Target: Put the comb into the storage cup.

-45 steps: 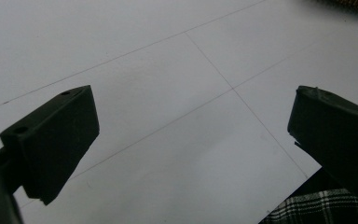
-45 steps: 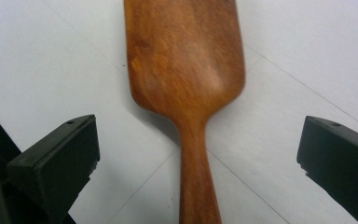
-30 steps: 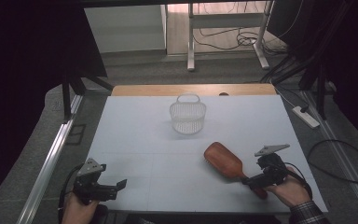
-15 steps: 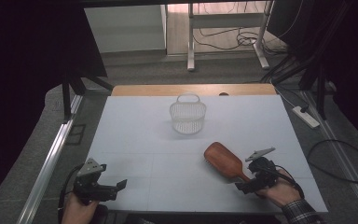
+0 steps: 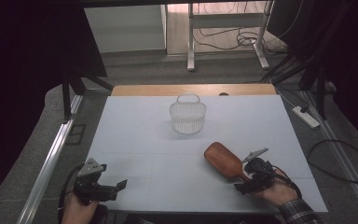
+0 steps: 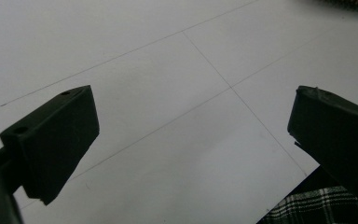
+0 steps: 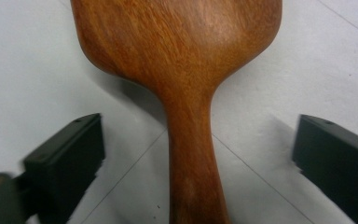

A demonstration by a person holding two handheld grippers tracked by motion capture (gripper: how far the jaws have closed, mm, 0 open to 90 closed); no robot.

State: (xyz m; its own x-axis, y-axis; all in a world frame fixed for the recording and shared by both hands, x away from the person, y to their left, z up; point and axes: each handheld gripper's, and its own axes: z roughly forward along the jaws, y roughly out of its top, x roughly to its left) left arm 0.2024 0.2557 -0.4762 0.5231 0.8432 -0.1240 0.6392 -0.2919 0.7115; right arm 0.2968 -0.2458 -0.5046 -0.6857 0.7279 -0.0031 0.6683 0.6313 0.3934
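- The left gripper (image 5: 106, 189) rests at the table's (image 5: 135, 135) near-left edge, jaws wide apart, nothing between them.
- A white wire basket (image 5: 188, 115) stands mid-table.
- The right gripper (image 5: 248, 179) straddles the wooden hairbrush's (image 5: 223, 160) handle, jaws spread, not touching it.

The hairbrush (image 7: 186, 70) at the centre of the right gripper view is reddish-brown wood with a fine streaked grain and a smooth, softly satin finish. The desk (image 5: 140, 135) is covered by a matt, pale grey-white sheet, smooth and scored with thin lines; a bare wooden edge shows along its far side. The basket (image 5: 188, 114) in the upper middle of the high view looks like white, finely slotted plastic. The right hand-held gripper (image 7: 193, 154) has matt black jaws, seemingly plastic. Plaid woven cloth, a sleeve (image 5: 300, 212), shows at lower right.
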